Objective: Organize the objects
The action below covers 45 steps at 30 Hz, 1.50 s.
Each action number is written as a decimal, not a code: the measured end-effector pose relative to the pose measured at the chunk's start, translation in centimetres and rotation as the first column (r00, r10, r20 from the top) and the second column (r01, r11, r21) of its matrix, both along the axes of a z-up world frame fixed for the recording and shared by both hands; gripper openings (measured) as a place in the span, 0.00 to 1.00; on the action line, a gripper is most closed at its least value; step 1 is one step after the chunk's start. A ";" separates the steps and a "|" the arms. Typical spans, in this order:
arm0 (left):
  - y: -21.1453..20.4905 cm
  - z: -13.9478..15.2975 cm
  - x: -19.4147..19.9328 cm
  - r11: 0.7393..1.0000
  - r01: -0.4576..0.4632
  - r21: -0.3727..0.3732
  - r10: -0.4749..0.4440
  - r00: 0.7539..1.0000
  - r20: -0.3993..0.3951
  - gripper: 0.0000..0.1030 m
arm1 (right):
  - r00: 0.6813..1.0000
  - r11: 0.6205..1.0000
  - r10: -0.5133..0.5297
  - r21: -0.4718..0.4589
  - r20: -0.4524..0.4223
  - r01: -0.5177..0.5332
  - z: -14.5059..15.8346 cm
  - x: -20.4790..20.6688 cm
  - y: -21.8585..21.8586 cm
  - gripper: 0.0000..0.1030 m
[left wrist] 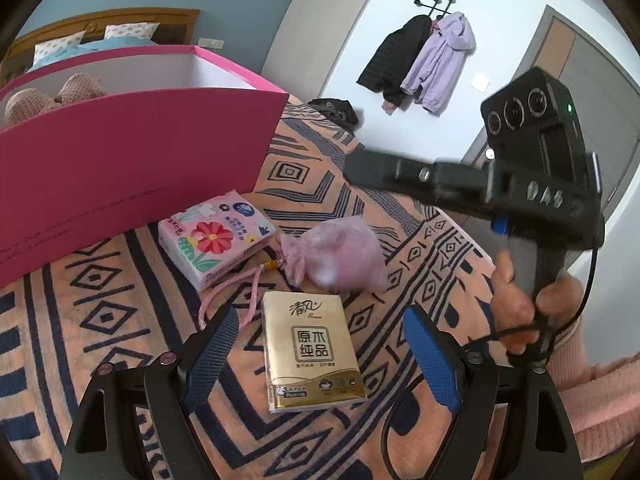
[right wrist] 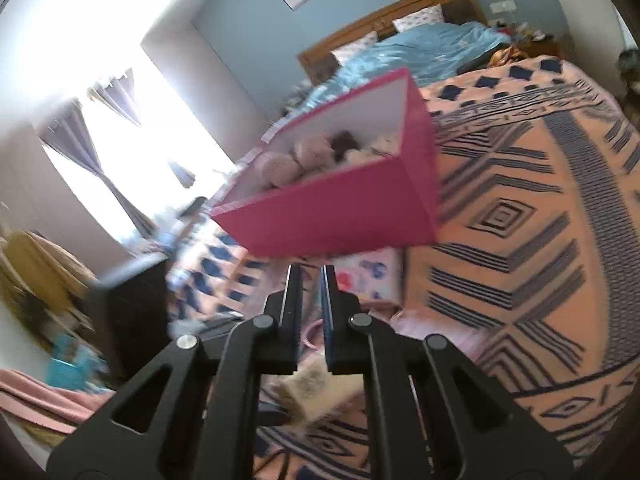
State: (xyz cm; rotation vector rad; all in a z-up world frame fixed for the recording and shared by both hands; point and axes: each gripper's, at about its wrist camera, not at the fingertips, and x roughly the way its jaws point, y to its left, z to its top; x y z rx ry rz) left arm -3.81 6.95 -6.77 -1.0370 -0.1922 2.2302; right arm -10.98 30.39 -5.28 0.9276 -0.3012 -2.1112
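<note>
Nearest the left wrist camera, the left gripper (left wrist: 320, 354) hangs with its blue pads wide apart on either side of a gold tissue pack (left wrist: 313, 350) lying flat on the patterned orange blanket (left wrist: 420, 256), with neither pad touching it. Just beyond the pack sits a pink drawstring pouch (left wrist: 340, 254), its cord trailing toward the left pad, and beside it a floral tissue pack (left wrist: 216, 236). Behind them stands an open pink box (left wrist: 132, 164) holding plush toys (left wrist: 52, 96). To the right, a hand (left wrist: 532, 300) grips the right gripper (right wrist: 311, 276), held above the blanket, its fingers brought together on nothing.
</note>
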 end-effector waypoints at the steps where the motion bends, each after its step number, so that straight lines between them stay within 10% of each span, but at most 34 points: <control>1: -0.1 0.0 0.0 1.000 -0.002 0.001 0.002 1.000 0.001 0.83 | 1.000 1.000 -0.012 0.012 0.011 0.012 -0.4 -0.1 0.2 0.26; 4: -0.2 0.0 -0.1 1.000 -0.006 0.003 0.006 1.000 0.005 0.83 | 0.994 0.987 -0.107 0.123 -0.001 0.106 -1.8 -0.6 1.1 0.56; 13: 0.2 -0.1 -0.2 1.000 0.004 -0.009 -0.004 1.000 0.017 0.83 | 0.988 0.967 -0.135 0.226 0.074 0.115 -5.6 -2.5 2.5 0.59; 22: 1.1 0.0 -0.3 1.000 0.023 -0.016 -0.022 1.000 0.020 0.83 | 0.989 0.984 -0.111 0.152 0.093 0.097 -5.7 -2.2 3.1 0.27; 30: 2.1 0.6 -0.5 0.998 0.057 -0.010 -0.057 0.998 -0.005 0.83 | 0.987 0.995 -0.082 -0.051 0.136 0.090 -3.7 -1.1 2.6 0.25; 38: 1.2 1.0 -3.0 1.000 0.005 -0.018 -0.005 1.000 -0.006 0.37 | 0.989 0.993 -0.075 -0.084 0.124 0.086 -3.0 -1.5 -0.6 0.25; 45: -0.9 0.2 -4.9 0.997 -0.073 -0.018 0.074 0.997 0.030 0.27 | 0.983 0.995 -0.071 -0.054 0.169 0.081 -4.2 -2.3 -1.0 0.27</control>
